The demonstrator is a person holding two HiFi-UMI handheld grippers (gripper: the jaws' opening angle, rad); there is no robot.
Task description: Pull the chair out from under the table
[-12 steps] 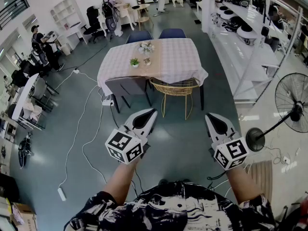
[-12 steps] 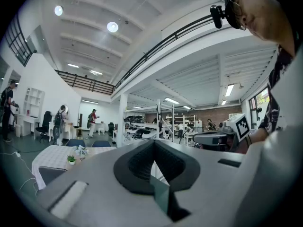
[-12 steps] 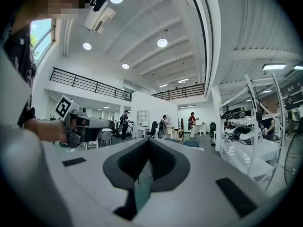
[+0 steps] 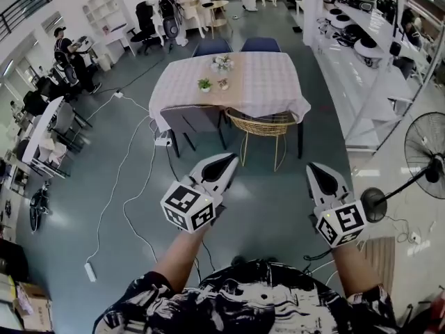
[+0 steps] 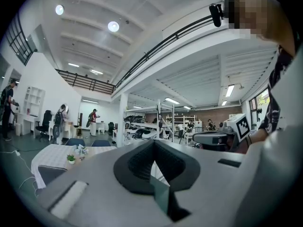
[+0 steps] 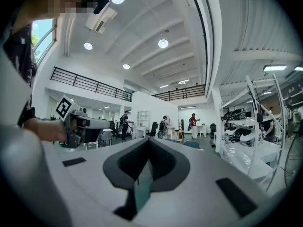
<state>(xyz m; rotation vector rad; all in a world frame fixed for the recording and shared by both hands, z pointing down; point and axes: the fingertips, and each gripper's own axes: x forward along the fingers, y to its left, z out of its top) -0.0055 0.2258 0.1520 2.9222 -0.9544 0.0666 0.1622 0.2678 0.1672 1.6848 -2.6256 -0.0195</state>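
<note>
A table [image 4: 268, 89] under a checked cloth stands ahead on the grey floor. A grey chair [image 4: 190, 121] and a wicker chair [image 4: 266, 124] with thin metal legs are tucked under its near side. Two blue chairs [image 4: 236, 45] sit at its far side. My left gripper [image 4: 231, 158] and right gripper [image 4: 316, 166] are held level in front of me, well short of the chairs, both shut with nothing in them. In the left gripper view the table [image 5: 47, 154] lies low at the left, past the shut left gripper [image 5: 154, 144]. The right gripper [image 6: 147, 143] shows shut too.
Small potted plants [image 4: 204, 84] stand on the table. A white cable [image 4: 132, 186] and power strip [image 4: 90, 271] lie on the floor at left. A standing fan [image 4: 425, 148] is at right, and white shelving [image 4: 361, 44] beyond it. People stand at desks [image 4: 104, 44] at the far left.
The table and chairs sit slightly further right and lower in the head view. Both grippers sit a little lower in the picture and stay shut.
</note>
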